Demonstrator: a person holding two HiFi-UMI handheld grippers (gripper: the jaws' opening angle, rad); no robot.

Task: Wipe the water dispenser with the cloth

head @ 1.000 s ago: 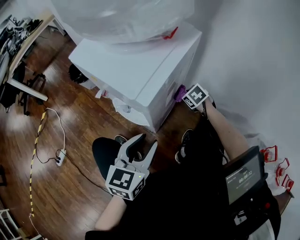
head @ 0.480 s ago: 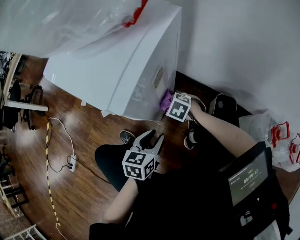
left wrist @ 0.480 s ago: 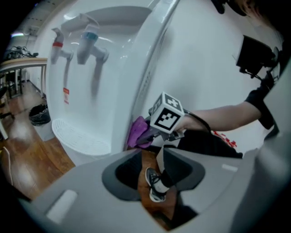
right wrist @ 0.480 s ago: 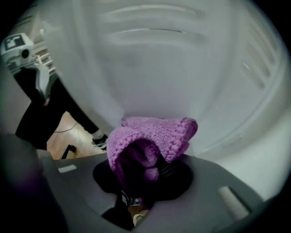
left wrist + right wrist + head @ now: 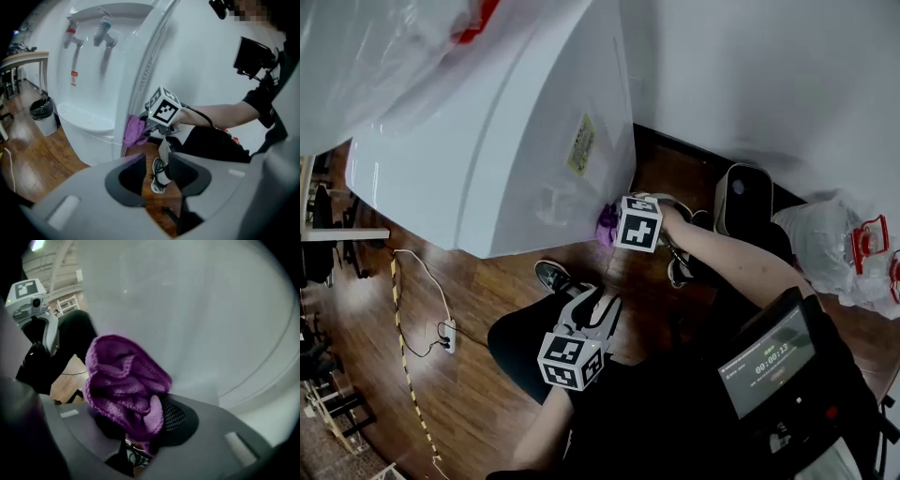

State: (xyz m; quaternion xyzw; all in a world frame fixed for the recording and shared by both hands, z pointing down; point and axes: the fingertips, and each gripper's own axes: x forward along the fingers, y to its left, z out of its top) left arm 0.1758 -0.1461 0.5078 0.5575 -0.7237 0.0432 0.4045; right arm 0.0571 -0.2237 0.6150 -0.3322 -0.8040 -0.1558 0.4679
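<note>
Right claw [image 5: 617,222] clamps cloth [image 5: 124,380] against the water dispenser's [image 5: 487,141] side for wiping; left claw [image 5: 154,176], six o'clock, hangs slightly apart, empty.

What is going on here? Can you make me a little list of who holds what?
cloth: purple, bunched up
right gripper: fingers shut on the cloth
where: pressed low on the white side of the water dispenser
left gripper: fingers apart, holding nothing
floor: brown wood
</note>
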